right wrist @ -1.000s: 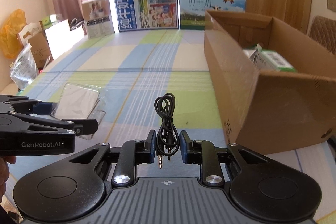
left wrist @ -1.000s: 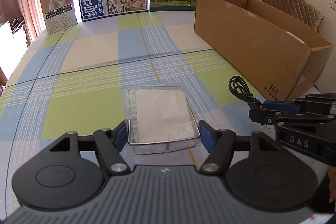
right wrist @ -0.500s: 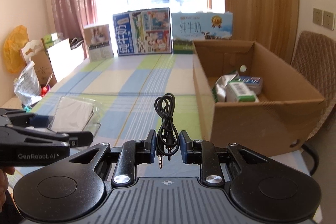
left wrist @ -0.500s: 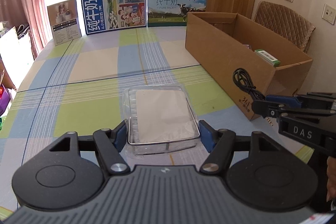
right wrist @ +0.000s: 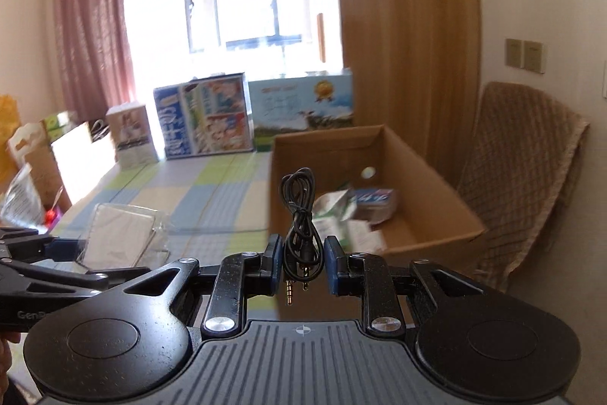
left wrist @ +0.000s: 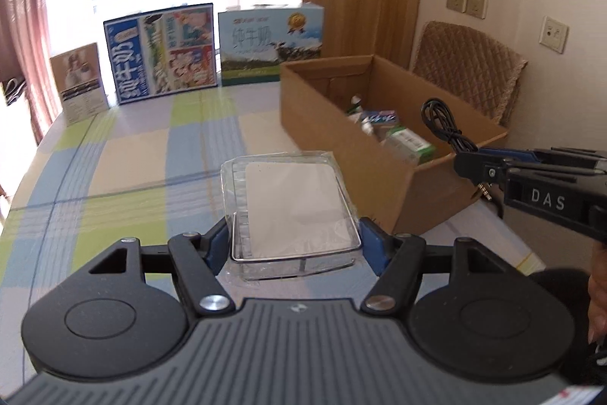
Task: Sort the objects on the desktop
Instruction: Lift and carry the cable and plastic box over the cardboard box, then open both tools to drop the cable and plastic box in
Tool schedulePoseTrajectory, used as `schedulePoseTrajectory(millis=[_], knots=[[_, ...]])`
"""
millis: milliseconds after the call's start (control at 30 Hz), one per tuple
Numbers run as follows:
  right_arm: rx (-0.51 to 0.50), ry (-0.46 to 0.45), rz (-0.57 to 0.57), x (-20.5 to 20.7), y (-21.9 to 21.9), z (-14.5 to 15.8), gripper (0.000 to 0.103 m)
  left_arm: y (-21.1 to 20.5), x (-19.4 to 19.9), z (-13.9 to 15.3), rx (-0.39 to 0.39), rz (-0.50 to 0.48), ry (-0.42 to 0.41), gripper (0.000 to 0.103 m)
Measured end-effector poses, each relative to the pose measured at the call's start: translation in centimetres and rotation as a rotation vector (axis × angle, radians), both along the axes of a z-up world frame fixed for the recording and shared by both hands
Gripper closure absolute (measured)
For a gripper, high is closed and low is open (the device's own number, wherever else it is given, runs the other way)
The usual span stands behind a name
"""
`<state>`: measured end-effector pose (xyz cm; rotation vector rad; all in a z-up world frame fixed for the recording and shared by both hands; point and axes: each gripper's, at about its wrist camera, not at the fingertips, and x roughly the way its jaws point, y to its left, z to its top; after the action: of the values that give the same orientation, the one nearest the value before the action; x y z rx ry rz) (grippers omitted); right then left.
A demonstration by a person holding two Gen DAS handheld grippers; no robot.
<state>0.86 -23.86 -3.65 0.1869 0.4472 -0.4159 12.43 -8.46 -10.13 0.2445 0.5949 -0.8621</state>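
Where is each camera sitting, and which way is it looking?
Left wrist: sits on the left gripper, looking over its clear plastic packet toward the cardboard box; a hand shows.
Right wrist: sits on the right gripper, looking past its black audio cable into the box.
Shared: box, packet, cable, milk cartons.

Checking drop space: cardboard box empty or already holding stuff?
Not empty. The open cardboard box already holds several small packages on its floor, with bare floor left near its far end.
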Motion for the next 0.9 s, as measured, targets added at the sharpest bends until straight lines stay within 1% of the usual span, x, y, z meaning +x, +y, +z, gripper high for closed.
schedulePoseTrajectory(millis=[167,300,467,633,700,733,767,800,833,867,900], knots=[[-0.005,0.008,-0.033,0.2,-4.8,0.8,0.083,-4.8,0.1,1.4,-0.036,-0.063,-0.004,0.038],[0.001,0.028,-0.046,1.4,-8.3,0.4,0.083,-9.0,1.5,2.0,-0.063,-0.100,0.008,0.038],[0.027,0.054,-0.055,3.3,-11.7,-0.9,0.083,-14.2,3.9,1.6,-0.070,-0.133,0.024,0.038],[0.071,0.066,-0.047,5.2,-13.9,-2.1,0.083,-17.9,6.4,0.7,-0.067,-0.159,0.043,0.038],[0.093,0.073,-0.023,5.9,-14.7,-2.6,0.082,-18.9,7.3,0.5,-0.064,-0.158,0.046,0.035],[0.102,0.076,-0.013,6.2,-15.0,-2.8,0.082,-19.2,7.6,0.5,-0.066,-0.150,0.041,0.028],[0.105,0.079,-0.012,6.3,-15.2,-2.9,0.078,-19.2,7.8,0.6,-0.069,-0.140,0.030,0.021],[0.103,0.077,-0.016,6.3,-15.2,-3.0,0.071,-19.1,7.9,0.8,-0.073,-0.129,0.017,0.018],[0.101,0.070,-0.021,6.0,-15.2,-2.9,0.066,-18.8,7.9,0.9,-0.077,-0.119,0.008,0.017],[0.105,0.063,-0.024,5.7,-15.2,-2.9,0.057,-18.4,7.9,1.1,-0.082,-0.112,0.009,0.017],[0.113,0.058,-0.026,5.3,-15.1,-2.8,0.054,-17.9,7.9,1.2,-0.088,-0.103,0.016,0.017]])
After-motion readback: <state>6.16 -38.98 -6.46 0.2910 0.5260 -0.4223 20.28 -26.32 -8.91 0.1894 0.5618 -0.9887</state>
